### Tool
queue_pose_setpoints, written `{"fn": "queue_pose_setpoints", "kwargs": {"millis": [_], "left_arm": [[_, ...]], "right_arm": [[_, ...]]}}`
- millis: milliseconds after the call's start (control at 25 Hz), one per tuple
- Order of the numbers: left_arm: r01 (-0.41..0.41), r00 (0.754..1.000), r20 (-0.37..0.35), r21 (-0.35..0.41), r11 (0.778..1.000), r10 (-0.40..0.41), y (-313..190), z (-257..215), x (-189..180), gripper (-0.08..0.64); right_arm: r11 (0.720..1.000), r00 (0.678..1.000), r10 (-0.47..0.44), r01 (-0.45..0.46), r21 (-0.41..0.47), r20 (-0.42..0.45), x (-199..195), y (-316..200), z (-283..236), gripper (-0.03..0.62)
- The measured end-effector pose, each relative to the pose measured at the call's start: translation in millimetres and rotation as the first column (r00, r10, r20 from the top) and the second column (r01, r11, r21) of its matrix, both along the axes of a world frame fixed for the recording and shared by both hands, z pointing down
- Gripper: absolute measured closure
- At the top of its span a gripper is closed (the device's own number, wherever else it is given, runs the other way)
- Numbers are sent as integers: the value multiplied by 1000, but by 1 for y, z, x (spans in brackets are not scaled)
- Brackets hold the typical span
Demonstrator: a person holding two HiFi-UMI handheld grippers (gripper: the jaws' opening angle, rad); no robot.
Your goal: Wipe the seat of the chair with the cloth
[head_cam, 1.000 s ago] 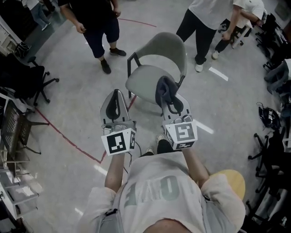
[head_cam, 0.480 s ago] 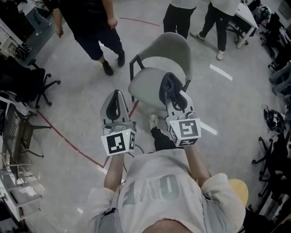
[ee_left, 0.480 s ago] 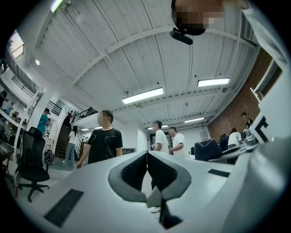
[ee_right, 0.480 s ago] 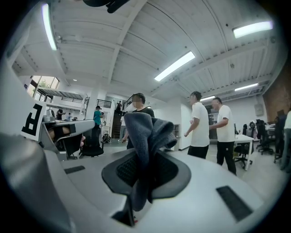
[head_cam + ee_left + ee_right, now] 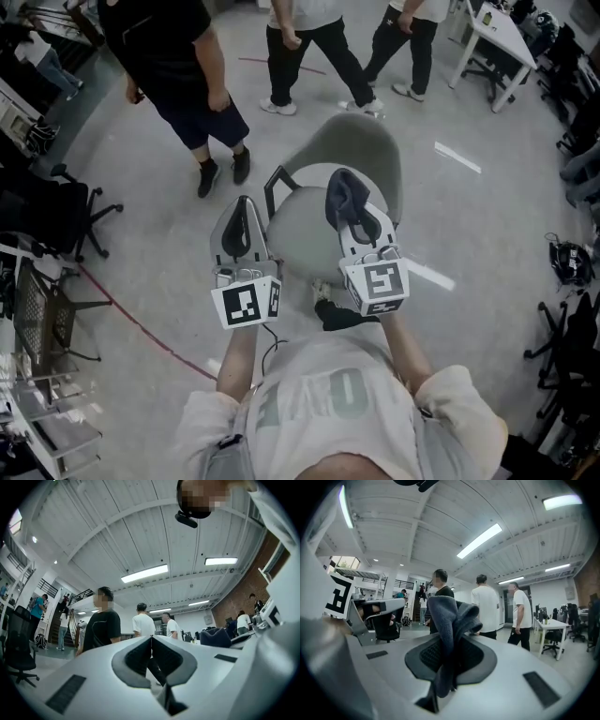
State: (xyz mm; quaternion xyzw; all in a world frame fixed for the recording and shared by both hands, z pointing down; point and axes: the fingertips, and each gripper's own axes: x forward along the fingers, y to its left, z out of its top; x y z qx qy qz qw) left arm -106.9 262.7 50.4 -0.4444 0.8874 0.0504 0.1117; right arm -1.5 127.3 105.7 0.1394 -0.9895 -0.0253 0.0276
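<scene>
A grey chair (image 5: 309, 230) with a curved backrest and black frame stands on the floor just ahead of me. My right gripper (image 5: 350, 199) is held over the seat's right side, shut on a dark grey-blue cloth (image 5: 345, 195) that bunches out beyond the jaw tips; in the right gripper view the cloth (image 5: 449, 620) stands up between the closed jaws of the right gripper (image 5: 445, 665). My left gripper (image 5: 240, 222) hovers at the seat's left edge, jaws together and holding nothing. In the left gripper view the left gripper (image 5: 152, 644) points up at the ceiling.
Three people (image 5: 178, 84) stand or walk just beyond the chair. Black office chairs (image 5: 56, 211) and a wire rack (image 5: 37, 309) line the left. A white desk (image 5: 497, 37) and more chairs sit at the right. A red floor line (image 5: 131, 319) runs at the left.
I have stepped closer, so the chair now lies under both grippers. The people behind the chair have walked leftward. Both grippers keep their hold and pose.
</scene>
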Motion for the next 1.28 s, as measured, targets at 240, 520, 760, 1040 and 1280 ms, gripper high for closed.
{"fn": "queue_pose_setpoints", "kwargs": {"millis": [240, 520, 760, 1040, 1280], "left_arm": [[7, 1000, 8, -5, 1000, -7, -58, -9, -71, 545], [-3, 1000, -2, -32, 999, 3, -87, 0, -124, 545], [-101, 994, -49, -37, 994, 100, -117, 15, -154, 545], [-241, 970, -46, -32, 970, 240, -166, 7, -153, 545], [-336, 942, -28, -78, 939, 334, -208, 19, -116, 545]], "right_arm": [[1000, 1000, -12, 12, 21, 8, -76, -62, -14, 543], [999, 999, 22, -24, -45, -30, -122, -92, 9, 543], [990, 991, 114, -119, -70, -68, -134, -102, 21, 543], [966, 968, 236, -243, -83, -91, -121, -123, 16, 543], [961, 963, 245, -256, -100, -113, -97, -149, 35, 543]]}}
